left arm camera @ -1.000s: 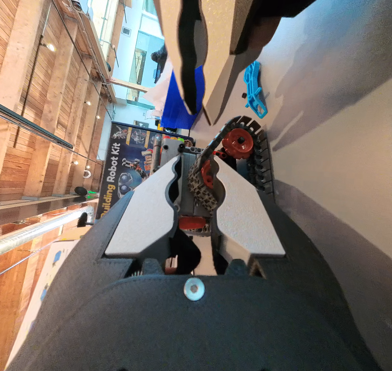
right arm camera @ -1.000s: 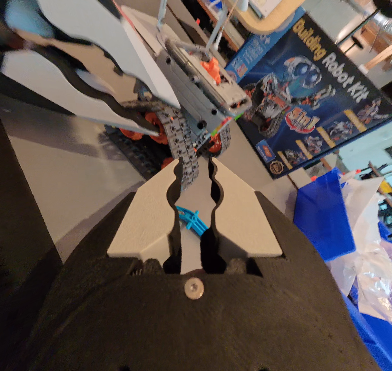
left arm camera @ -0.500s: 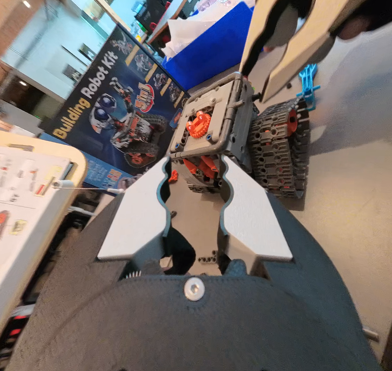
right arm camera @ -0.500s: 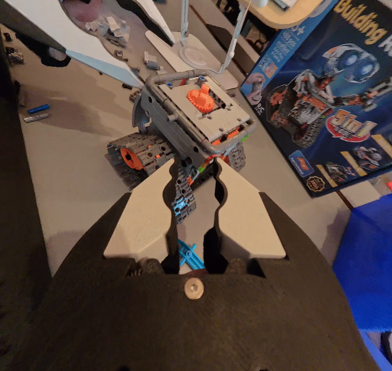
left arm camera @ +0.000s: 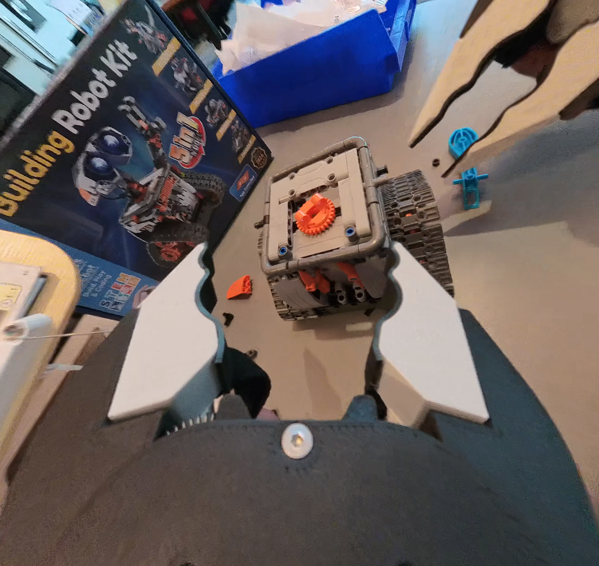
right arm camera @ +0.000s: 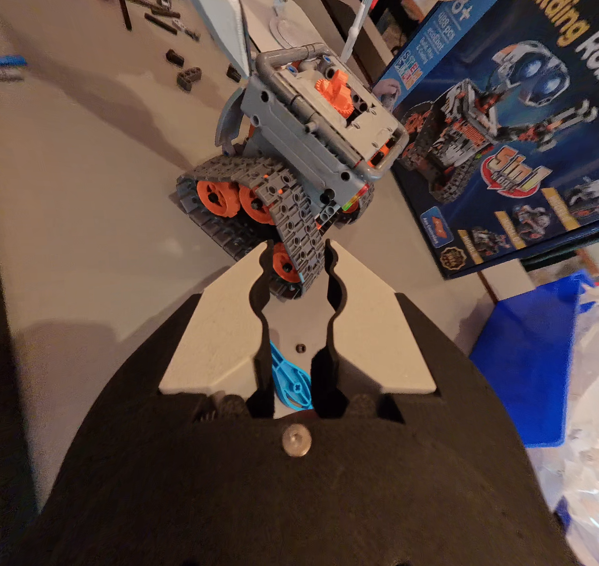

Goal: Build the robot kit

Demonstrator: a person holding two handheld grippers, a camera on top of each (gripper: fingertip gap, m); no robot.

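Fingers of the left gripper are standing wide apart, grasping nothing, just before the tracked toy robot sitting on the grey table. Right gripper is hovering parted and empty at the robot's track, a blue part lying beneath. Farther back, the kit box is leaning beside a blue bin.

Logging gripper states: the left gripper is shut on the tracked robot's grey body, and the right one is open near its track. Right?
Not quite. The left gripper is open, its fingers apart around the tracked robot without clamping it, as the left wrist view shows. The right gripper is indeed open near the track.
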